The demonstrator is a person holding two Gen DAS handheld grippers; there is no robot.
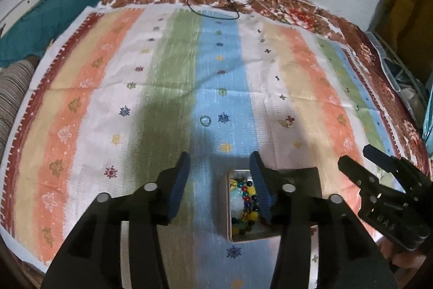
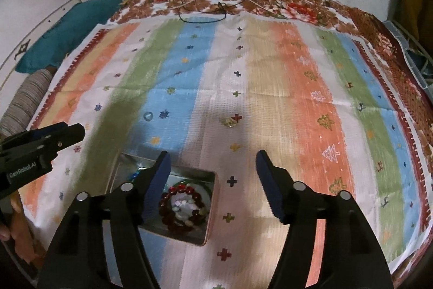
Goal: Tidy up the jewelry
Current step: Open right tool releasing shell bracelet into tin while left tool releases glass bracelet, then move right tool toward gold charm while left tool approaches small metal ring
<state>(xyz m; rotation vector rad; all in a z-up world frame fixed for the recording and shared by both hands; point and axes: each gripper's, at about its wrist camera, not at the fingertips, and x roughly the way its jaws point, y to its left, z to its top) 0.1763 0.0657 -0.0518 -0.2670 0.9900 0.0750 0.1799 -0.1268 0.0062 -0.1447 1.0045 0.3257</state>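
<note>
An open metal tin [image 1: 229, 207] lies on the striped cloth, with multicoloured beads [image 1: 245, 203] in its left part. My left gripper [image 1: 219, 155] hovers open above it, nothing between the fingers, and its right finger [image 1: 259, 186] covers part of the tin. In the right wrist view the tin [image 2: 211, 205] holds a dark red bead bracelet [image 2: 173, 197]. My right gripper [image 2: 212, 153] is open and empty just right of the tin. A small clear ring [image 1: 204, 121] [image 2: 148, 115] and a small gold piece [image 1: 288, 122] [image 2: 229, 122] lie loose on the cloth beyond.
The striped cloth [image 2: 270, 88] covers a floral bedspread [image 2: 297, 7] that runs to a stained wall. Black cords [image 1: 216, 10] lie at the far edge. A teal cushion [image 1: 54, 18] sits at the far left. Each gripper shows at the side of the other's view.
</note>
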